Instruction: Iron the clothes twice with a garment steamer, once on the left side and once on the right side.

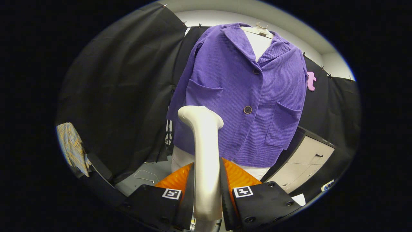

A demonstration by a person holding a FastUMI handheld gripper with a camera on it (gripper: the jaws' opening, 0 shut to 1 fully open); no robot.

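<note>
the hand-held gripper (206,196) is seen closed on the smooth white handle of a garment steamer (204,154), both fingers (188,196) pressed against its sides. the handle's long axis is carried upright between the fingers, and its bent head (199,116) is turned forward and a little to one side, towards the garment. just beyond the head, a purple corduroy jacket with two patch pockets and dark buttons (241,96) is hung on a white mannequin torso (257,43), straight ahead of the fingers and above them. the head is placed low on the panel bearing one pocket (201,91), beside the lower button (247,110); whether it touches the cloth cannot be told. a stroke upward along that panel is judged to be called for, the other panel being left for the second pass.
</note>
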